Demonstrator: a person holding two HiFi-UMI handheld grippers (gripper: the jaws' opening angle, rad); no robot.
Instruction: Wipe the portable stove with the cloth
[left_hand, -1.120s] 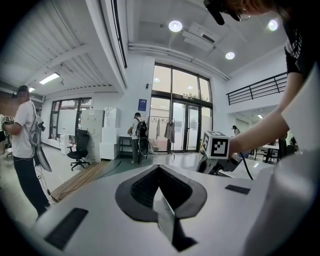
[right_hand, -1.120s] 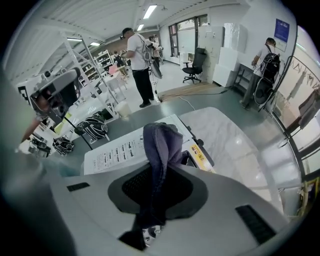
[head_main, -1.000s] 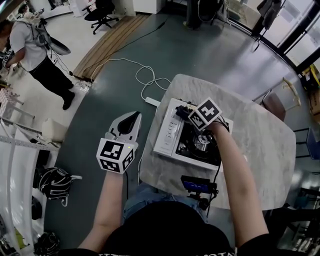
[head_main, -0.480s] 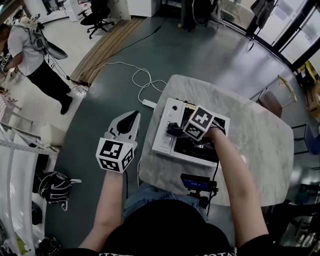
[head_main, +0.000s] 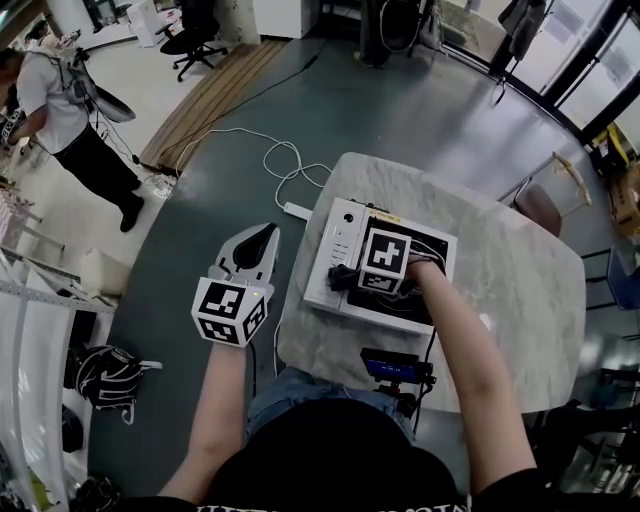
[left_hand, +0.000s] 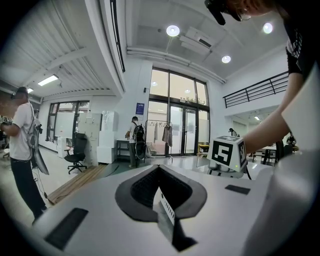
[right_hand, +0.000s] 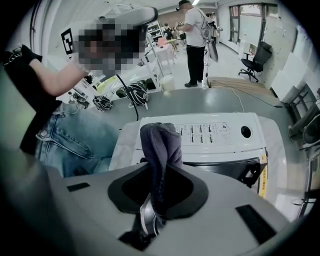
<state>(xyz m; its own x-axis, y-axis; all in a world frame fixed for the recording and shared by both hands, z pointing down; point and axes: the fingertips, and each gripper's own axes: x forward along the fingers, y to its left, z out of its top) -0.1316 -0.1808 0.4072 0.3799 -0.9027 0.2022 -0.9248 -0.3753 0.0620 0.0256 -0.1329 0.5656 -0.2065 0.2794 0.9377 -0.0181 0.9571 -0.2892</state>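
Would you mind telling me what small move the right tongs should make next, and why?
Probably drag the right tongs sideways along the white control panel of the stove, toward its dark round spot. They are shut on the cloth, which hangs over the panel's opposite end, so most of that strip lies ahead of it.

This is a large open-plan lab or office hall. It has tall glass doors (left_hand: 172, 120), recessed ceiling lights (left_hand: 172, 31) and a mezzanine railing (left_hand: 255, 92). A rolling office chair (head_main: 205, 25) stands on the grey floor (head_main: 420, 100), a white cable (head_main: 285, 160) trails across it, and a person (head_main: 65, 110) wears recording gear.
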